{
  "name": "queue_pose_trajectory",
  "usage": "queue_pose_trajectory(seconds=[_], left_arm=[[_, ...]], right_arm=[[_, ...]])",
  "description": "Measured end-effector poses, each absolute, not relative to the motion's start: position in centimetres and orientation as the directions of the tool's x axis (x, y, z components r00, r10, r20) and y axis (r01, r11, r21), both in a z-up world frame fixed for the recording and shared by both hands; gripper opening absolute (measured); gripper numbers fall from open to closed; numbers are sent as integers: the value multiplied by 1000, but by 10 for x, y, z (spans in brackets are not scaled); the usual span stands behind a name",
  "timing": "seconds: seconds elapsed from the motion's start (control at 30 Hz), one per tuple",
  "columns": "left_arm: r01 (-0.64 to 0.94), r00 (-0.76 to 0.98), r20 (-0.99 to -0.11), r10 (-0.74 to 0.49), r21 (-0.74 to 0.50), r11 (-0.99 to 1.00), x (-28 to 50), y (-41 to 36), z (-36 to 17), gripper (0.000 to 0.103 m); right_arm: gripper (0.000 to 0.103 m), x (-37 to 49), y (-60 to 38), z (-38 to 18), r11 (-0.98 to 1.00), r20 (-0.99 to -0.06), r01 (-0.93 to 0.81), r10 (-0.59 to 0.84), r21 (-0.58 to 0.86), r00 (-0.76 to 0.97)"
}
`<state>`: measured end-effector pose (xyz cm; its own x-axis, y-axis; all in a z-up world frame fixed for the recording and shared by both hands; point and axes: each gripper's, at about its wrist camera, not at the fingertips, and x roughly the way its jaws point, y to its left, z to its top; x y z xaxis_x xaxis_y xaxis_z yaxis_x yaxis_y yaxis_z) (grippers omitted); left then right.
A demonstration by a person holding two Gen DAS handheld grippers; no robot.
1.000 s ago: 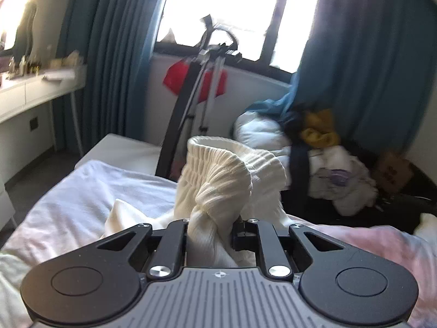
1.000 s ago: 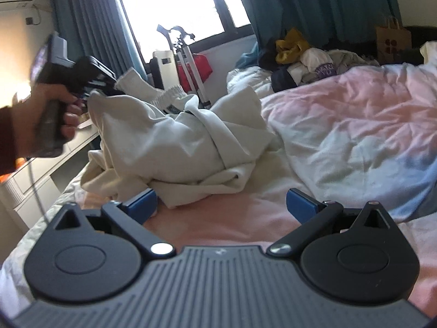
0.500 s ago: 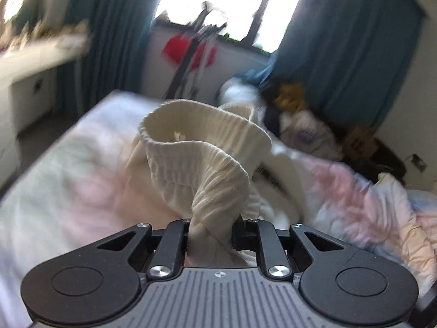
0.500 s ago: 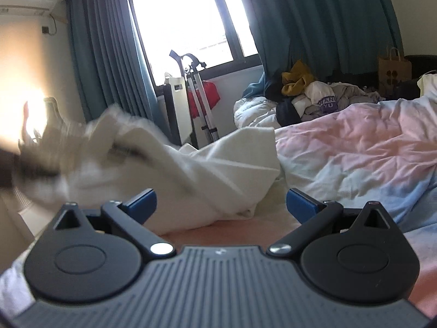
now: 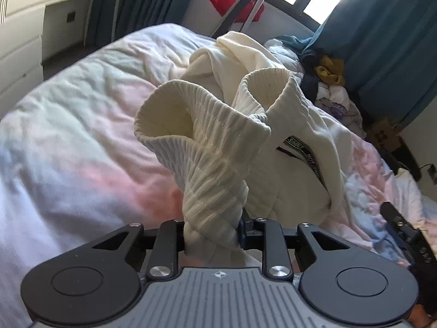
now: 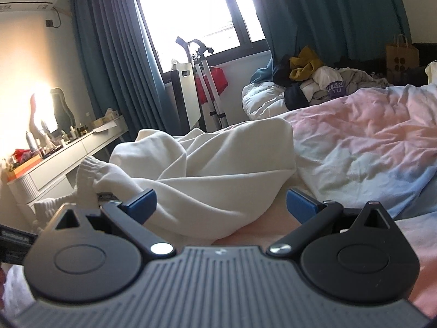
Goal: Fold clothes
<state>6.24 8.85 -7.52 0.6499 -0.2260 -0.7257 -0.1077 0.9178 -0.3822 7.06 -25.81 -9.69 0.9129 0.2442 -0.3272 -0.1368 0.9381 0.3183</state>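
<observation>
Left tool (image 5: 211, 229) clamped tight on a twisted ribbed cuff (image 5: 202, 136) of the cream sweatshirt (image 5: 295, 147), cuff mouth flaring open just above the pinch. Rest of the garment bunched on the bed (image 5: 82, 136) beyond, a second ribbed opening and a black printed neck strip (image 5: 306, 158) showing among the folds. Right tool (image 6: 221, 205) spread wide, blue pads (image 6: 142, 202) apart and holding nothing, hovering low at the near edge of the same sweatshirt (image 6: 218, 169), left pad touching or just beside the fabric, right pad clear of it over the pink-and-white duvet (image 6: 368, 142). Gathered elastic hem (image 6: 87, 172) lying at the left of the heap. Farther back: teal curtains (image 6: 114, 68), bright window (image 6: 191, 13), heap of mixed clothes (image 6: 322, 79) past the bed, white dressing tabletop (image 6: 82, 147) with bottles along the left wall.
</observation>
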Motion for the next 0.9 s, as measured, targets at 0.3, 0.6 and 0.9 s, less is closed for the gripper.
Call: queue_pose_trajectory(seconds=[0.3,0.6,0.9], left_arm=[[-77,661,-731,-171,-293,953,33,94,-64,57],[23,681,-730,-61,-61,998,30,87,-41,75],[132,708,-703,-70,34,991,47,86,-46,80]], right_arm=[[103,78,-255,-101,928,-337,-157,275,337,900],[103,79,-247,-104,937,-354,-172,279,305,893],[103,87,-247,-108,925,-335,-194,305,325,891]])
